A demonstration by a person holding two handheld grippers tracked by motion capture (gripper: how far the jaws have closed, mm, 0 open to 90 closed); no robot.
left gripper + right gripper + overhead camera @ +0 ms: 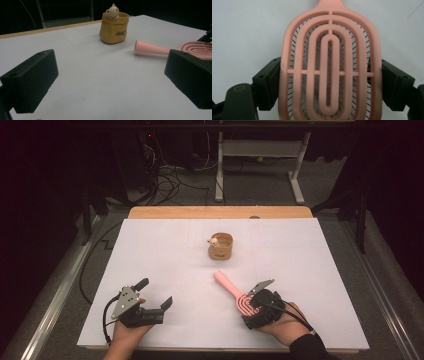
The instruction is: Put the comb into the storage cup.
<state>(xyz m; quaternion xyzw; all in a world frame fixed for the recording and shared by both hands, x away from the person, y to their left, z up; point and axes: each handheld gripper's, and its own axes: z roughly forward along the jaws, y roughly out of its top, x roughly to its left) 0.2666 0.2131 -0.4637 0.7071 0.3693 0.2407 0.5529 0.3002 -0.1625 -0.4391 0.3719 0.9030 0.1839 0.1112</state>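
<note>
We are gripping the brush (329, 67) head in the right tongs (255, 302); left tongs (156, 295) are gaping empty; lifting it remains.

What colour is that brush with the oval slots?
The hairbrush is salmon pink, with dark bristles behind the slots; the right gripper view shows it best.

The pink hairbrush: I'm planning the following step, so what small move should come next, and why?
Probably lift the pink hairbrush slightly off the white table. The right gripper is shut on the brush head, fingers pressing both edges, while its handle lies pointing toward the yellow bear cup, apart from it. The left gripper is open, empty.
</note>
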